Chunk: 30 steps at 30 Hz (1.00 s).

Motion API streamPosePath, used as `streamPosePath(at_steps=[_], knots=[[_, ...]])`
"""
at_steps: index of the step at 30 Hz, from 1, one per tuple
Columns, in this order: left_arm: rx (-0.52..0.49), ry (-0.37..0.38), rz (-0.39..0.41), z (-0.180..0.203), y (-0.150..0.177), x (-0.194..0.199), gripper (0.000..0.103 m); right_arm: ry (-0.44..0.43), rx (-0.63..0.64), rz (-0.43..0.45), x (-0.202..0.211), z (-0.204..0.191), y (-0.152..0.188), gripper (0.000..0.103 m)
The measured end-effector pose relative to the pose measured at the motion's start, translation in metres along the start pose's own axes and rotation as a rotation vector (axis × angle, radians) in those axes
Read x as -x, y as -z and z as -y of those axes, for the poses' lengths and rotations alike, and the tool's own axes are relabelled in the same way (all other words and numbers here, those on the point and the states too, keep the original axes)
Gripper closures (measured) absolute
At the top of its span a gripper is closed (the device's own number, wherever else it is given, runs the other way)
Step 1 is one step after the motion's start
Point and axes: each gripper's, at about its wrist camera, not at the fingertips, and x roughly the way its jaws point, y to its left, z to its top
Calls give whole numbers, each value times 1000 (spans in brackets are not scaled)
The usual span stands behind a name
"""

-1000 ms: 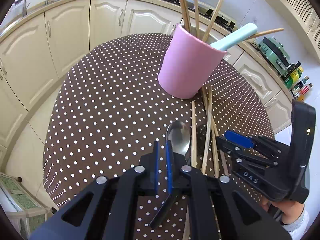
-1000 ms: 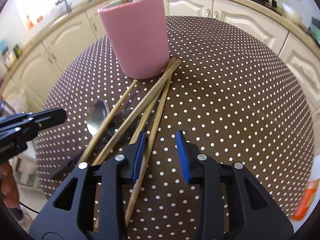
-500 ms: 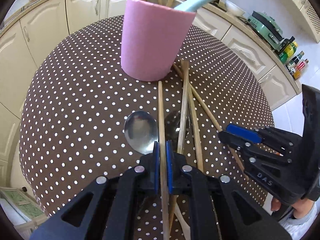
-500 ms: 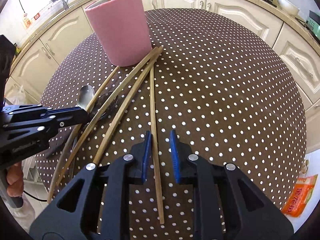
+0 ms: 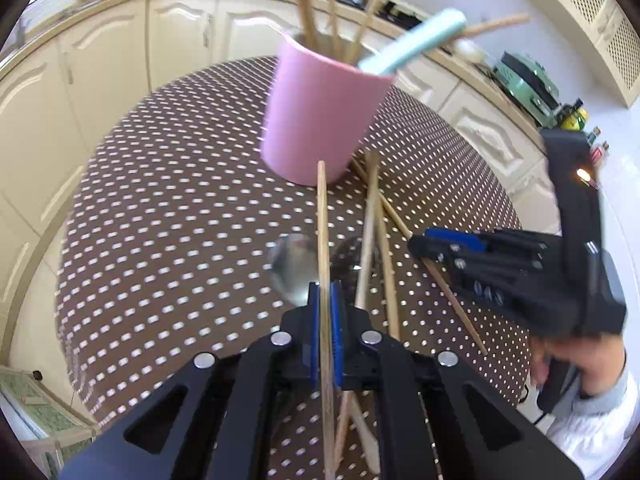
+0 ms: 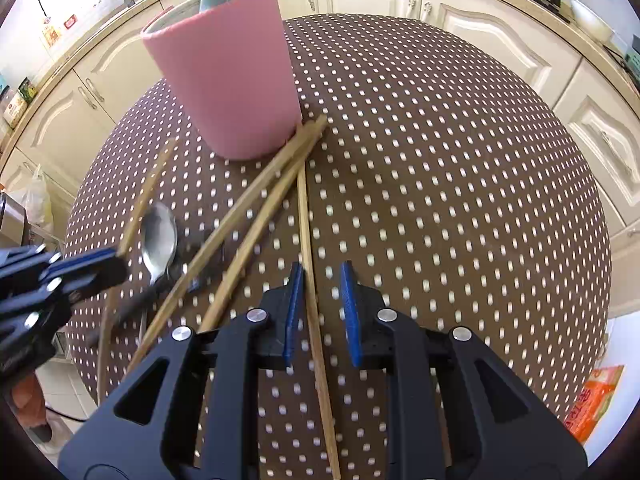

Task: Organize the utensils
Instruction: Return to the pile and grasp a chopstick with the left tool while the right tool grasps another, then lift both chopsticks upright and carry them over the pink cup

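A pink cup [image 5: 320, 120] stands on the dotted brown table [image 5: 180, 200] and holds several chopsticks and a teal handle [image 5: 412, 48]. My left gripper [image 5: 325, 296] is shut on one wooden chopstick [image 5: 321, 208], whose far end is tilted up off the table in front of the cup. A steel spoon [image 5: 290, 272] lies just beyond its fingers. My right gripper [image 6: 321, 276] hovers over the rightmost loose chopstick [image 6: 303, 216]. That stick lies between its pads, close to the left pad and clear of the right one. Other loose chopsticks [image 6: 248, 216] fan out from the cup's [image 6: 228, 80] base.
A dark utensil [image 5: 352, 256] lies under the chopstick pile beside the spoon. Cream cabinets [image 5: 100, 60] ring the round table. An orange packet [image 6: 596, 400] is on the floor at right. A person's hand [image 5: 592, 368] holds the right gripper's handle.
My left gripper moved off the spoon, closed on a chopstick and tilted it up. My right gripper narrowed its jaws and shifted over the rightmost chopstick.
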Motion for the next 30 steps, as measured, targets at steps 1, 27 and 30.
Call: streamPosePath(at_steps=[1, 27, 30], knots=[[11, -7, 12, -5, 2, 5, 98, 1, 4, -5, -2, -1, -5, 83], [71, -23, 230, -34, -45, 42, 98, 156, -89, 244, 53, 55, -11, 98], [53, -11, 265, -25, -51, 49, 98, 249, -49, 297, 59, 43, -12, 98]])
